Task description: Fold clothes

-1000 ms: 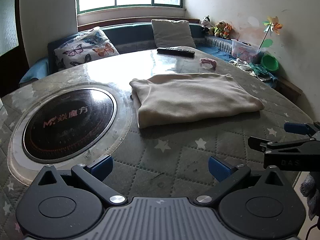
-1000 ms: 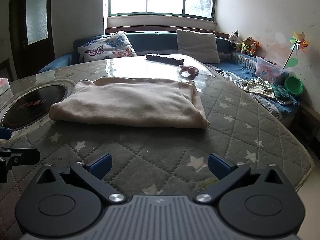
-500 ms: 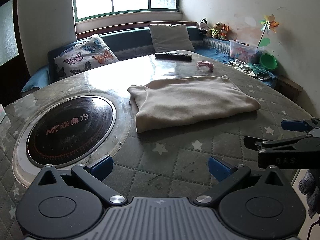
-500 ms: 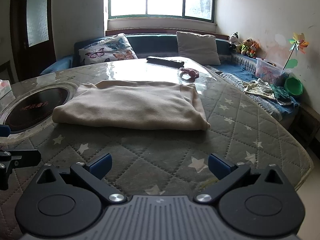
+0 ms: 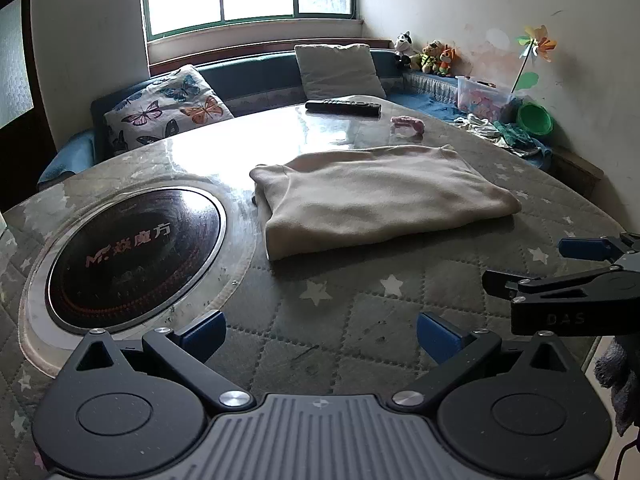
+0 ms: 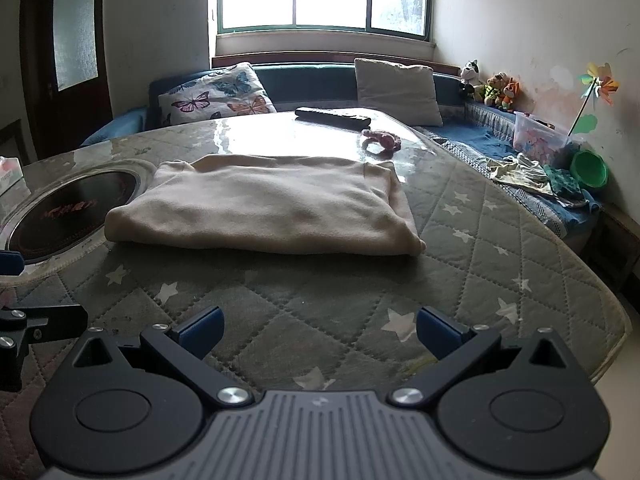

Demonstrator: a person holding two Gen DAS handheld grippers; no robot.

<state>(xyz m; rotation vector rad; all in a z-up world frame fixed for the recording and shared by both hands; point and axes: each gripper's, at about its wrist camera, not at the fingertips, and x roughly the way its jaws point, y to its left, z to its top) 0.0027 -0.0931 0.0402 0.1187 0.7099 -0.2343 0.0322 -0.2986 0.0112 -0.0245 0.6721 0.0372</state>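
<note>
So the beige garment [image 5: 380, 200] is sitting folded into a neat rectangle in the middle of the counter [image 5: 360, 320], on the quilted star-print cover. Its left end comes right up beside the round black cooktop [image 5: 132, 256] set into the counter, but doesn't cover it.

Both grippers are back at the near edge, well apart from the cloth. The left hand-held gripper [image 5: 320, 330] has its blue-padded fingers [image 5: 202, 334] spread wide with nothing between them, just hanging over the quilted cover. Same deal for the right hand-held gripper [image 6: 320, 330], fingers apart and empty. From the left wrist view you can see the right one poking in from the side at the right edge, and a bit of dark grey glove below it.

Further back on the glossy part of the counter there's a black remote [image 6: 332, 117] and a small pink thing [image 6: 382, 138] I can't quite make out, both clear of the garment. Behind that is a blue sofa with a butterfly cushion [image 6: 218, 98] and a plain pale cushion [image 6: 396, 90], some plush toys [image 6: 490, 84] in the corner, and a green bowl [image 6: 588, 168] off to the right.
</note>
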